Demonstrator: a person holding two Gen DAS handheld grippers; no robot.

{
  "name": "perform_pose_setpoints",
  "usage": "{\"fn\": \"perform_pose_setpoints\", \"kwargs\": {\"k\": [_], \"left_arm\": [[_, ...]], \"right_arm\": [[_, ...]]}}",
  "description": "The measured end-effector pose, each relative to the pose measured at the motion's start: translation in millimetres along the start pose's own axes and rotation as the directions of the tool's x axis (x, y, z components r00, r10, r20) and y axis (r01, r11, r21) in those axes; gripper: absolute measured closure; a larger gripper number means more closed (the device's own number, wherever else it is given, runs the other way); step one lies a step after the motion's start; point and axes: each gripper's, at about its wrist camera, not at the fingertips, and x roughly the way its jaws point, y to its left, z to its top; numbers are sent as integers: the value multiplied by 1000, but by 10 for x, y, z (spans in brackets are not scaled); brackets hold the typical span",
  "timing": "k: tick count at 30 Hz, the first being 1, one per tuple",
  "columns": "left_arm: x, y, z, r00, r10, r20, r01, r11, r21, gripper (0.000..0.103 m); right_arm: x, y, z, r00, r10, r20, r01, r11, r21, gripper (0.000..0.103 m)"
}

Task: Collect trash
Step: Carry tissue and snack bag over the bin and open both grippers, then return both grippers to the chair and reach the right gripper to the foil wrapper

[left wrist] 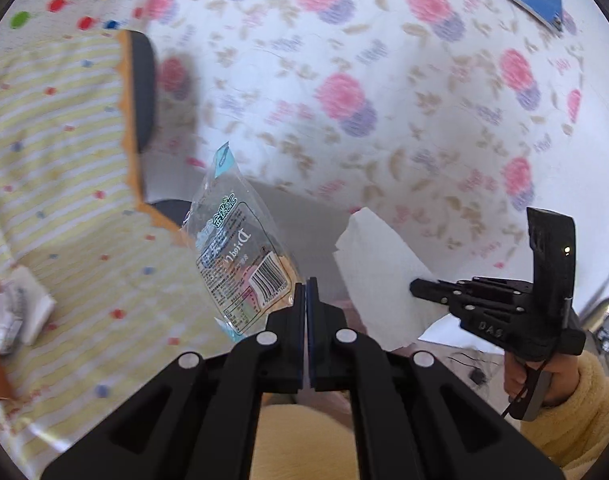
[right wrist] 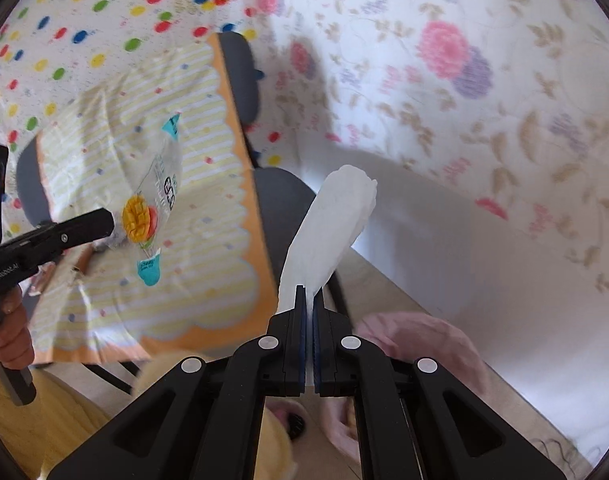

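My left gripper (left wrist: 306,282) is shut on a clear plastic snack wrapper (left wrist: 240,256) with a barcode, held up in the air off the table's edge. The wrapper also shows in the right wrist view (right wrist: 152,208), with a mango picture on it, at the tip of the left gripper (right wrist: 111,220). My right gripper (right wrist: 309,290) is shut on a white paper tissue (right wrist: 328,232) that stands up from its tips. The tissue (left wrist: 376,276) and the right gripper (left wrist: 414,286) show at the right of the left wrist view.
A table with a yellow striped, orange-edged cloth (left wrist: 64,168) is at the left. Crumpled white paper (left wrist: 16,312) lies on it near its left edge. A grey chair (right wrist: 280,200) stands by the table. A floral sheet (left wrist: 384,80) fills the background.
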Motion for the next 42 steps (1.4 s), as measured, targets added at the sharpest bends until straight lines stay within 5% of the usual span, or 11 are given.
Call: {"fn": "perform_pose_setpoints", "kwargs": {"k": [6,10,17,22,27,35,39,42], "left_arm": [[593,-402,-173,988,-121,-100,123,992,17,103],[818,-449,-265,978,-137,-154,139,990,-1,103],[858,-411,-275,973,-139,-186,139,990,-13,103],[892,-453,-293,968,-132,-211,136,991,5,103],[983,-630,-301,958,-142,-250,160,986,53,103],[1463,-1101,-321,921,-163,-353,226,963,144,103],[1817,-1127,-429,898,-134,-418,211,967,142,54],[1869,-990,-472,895,-129,-426,188,977,100,54]], "right_arm": [[148,-479,-479,987,-46,-151,62,992,107,97],[396,-769,-706,977,-52,-206,93,976,196,95],[536,-942,-786,971,-54,-231,110,966,236,67],[408,-942,-724,980,-46,-193,92,967,238,65],[-8,-941,-600,992,-116,-46,124,966,229,65],[-519,-986,-529,970,-208,123,177,958,227,63],[-521,-1035,-573,970,-210,120,178,955,235,63],[-547,-1058,-589,973,-204,112,174,957,233,63]]}}
